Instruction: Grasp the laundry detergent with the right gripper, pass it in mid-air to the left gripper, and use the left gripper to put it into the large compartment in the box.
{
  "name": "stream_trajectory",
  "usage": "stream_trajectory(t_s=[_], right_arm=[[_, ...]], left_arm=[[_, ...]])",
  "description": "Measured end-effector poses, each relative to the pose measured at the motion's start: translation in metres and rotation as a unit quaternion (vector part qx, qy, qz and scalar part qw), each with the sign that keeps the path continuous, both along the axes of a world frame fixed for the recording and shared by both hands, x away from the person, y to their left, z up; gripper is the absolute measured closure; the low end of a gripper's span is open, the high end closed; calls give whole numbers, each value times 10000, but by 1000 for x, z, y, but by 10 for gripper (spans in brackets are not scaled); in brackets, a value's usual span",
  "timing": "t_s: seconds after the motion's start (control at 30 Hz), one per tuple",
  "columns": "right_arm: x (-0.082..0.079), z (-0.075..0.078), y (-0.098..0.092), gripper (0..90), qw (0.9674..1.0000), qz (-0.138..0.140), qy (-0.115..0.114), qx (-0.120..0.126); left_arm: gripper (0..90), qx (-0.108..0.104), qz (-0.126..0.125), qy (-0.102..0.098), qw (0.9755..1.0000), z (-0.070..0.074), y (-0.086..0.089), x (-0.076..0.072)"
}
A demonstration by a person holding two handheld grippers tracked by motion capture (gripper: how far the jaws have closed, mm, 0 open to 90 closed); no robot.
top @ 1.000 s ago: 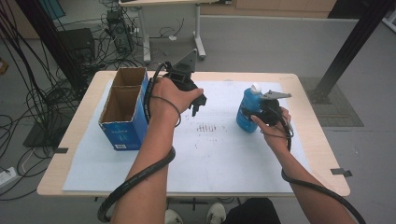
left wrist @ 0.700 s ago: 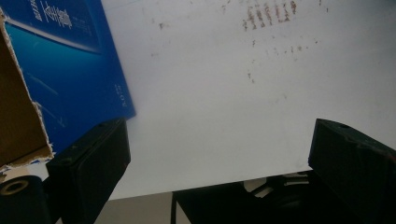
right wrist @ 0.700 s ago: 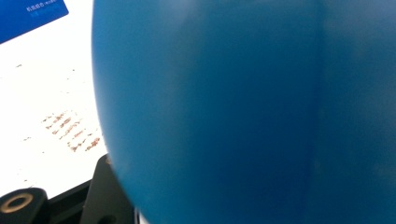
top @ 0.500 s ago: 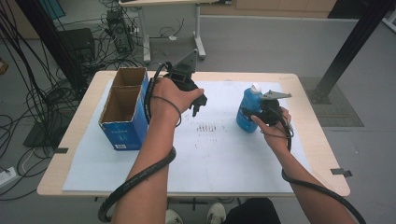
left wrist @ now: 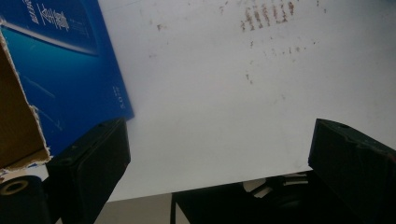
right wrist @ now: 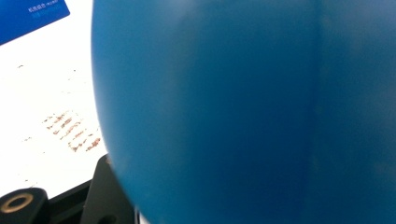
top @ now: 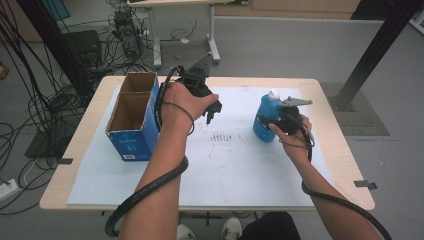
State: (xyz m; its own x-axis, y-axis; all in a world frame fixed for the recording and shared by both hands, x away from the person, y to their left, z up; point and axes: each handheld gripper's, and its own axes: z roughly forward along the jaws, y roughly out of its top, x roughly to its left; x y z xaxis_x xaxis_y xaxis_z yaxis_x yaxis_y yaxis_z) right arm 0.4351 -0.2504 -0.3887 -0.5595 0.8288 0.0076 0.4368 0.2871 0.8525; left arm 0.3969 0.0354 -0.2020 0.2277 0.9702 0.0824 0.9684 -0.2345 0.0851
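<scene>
A blue bottle (top: 262, 120) with a white cap stands upright on the white sheet (top: 230, 170) at the right, and my right gripper (top: 275, 120) is shut on its body from the near-right side. In the right gripper view the bottle (right wrist: 243, 112) sits right against the camera, with one black jaw showing at the lower left. My left gripper (top: 211, 111) hovers over the sheet just right of the open blue cardboard box (top: 134, 120). In the left gripper view that gripper (left wrist: 219, 172) stands open with nothing between its jaws, and the box's blue wall (left wrist: 70, 70) is to the left.
Brown smudges (top: 221, 136) mark the middle of the sheet. The wooden table (top: 70, 165) shows bare edges around the sheet. Cables (top: 30, 115) lie on the floor at the left, a second table's legs (top: 212, 40) stand behind, and a black post (top: 370, 60) rises at the back right.
</scene>
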Motion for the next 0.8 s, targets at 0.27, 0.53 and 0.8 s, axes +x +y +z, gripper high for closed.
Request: stream_trajectory(t_s=[0.27,0.53,0.8], right_arm=[[-1,0,1,446,10000,-26,-31,-5],[-1,0,1,451,10000,-43,-31,-7],[0,3,4,449,9999,6,4,-137]], left_arm=[[58,-18,-14,-11,10000,1,1,-1],[59,-9,-36,-5,10000,4,1,-1],[60,-39,-128,-42,9999,13,0,0]])
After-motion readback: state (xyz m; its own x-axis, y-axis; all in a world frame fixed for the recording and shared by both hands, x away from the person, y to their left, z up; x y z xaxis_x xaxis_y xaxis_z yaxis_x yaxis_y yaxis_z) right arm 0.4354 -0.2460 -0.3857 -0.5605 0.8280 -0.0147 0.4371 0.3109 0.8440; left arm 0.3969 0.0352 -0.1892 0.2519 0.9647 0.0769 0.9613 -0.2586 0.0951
